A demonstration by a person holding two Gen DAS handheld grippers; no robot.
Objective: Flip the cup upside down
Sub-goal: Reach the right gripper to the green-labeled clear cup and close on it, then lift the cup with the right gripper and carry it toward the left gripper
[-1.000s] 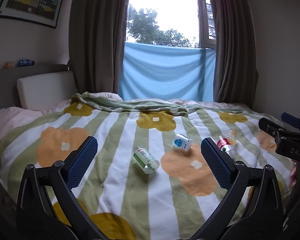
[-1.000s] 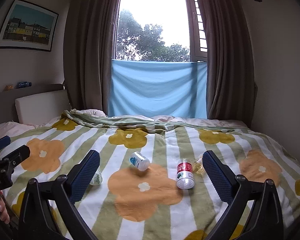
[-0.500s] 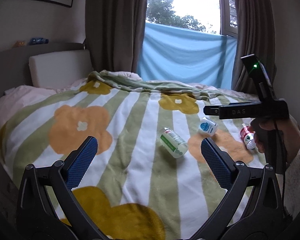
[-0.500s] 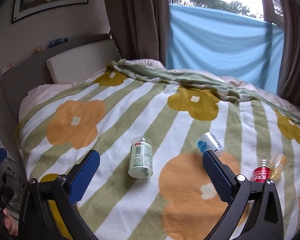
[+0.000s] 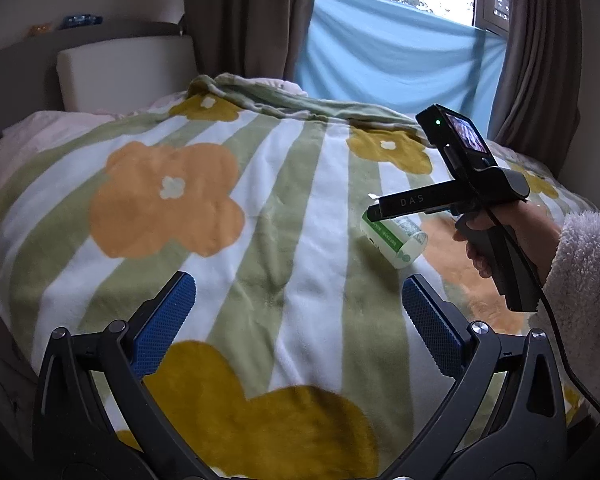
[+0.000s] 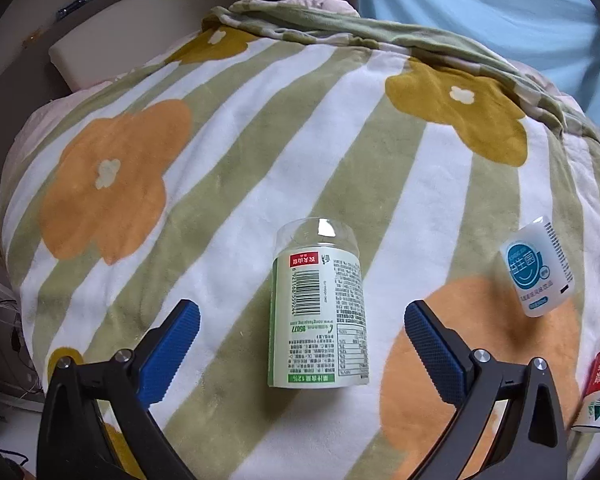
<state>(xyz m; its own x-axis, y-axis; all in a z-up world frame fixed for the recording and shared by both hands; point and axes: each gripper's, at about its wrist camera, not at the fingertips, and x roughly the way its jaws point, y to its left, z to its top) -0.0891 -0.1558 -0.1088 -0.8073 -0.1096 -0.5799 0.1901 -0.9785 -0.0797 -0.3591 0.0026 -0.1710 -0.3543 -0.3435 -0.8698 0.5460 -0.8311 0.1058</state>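
A clear plastic cup with a green and white label point(image 6: 319, 316) lies on its side on the flowered blanket. It lies between my right gripper's point(image 6: 300, 344) open blue pads, just ahead of them, its clear end pointing away. In the left wrist view the cup point(image 5: 396, 238) lies at mid right, partly hidden under the right gripper's body point(image 5: 452, 196), held by a hand in a fluffy white sleeve. My left gripper point(image 5: 296, 324) is open and empty, low over the blanket, short of the cup.
The blanket point(image 6: 228, 184) has green and white stripes with orange and yellow flowers. A blue-labelled white cup point(image 6: 538, 272) and a red-labelled one point(image 6: 598, 392) lie at the right. A white headboard cushion point(image 5: 124, 72), curtains and a blue cloth stand behind the bed.
My right gripper has dropped down and forward over the green-labelled cup, which now lies between its pads. My left gripper has swung left and lower. Both stay open.
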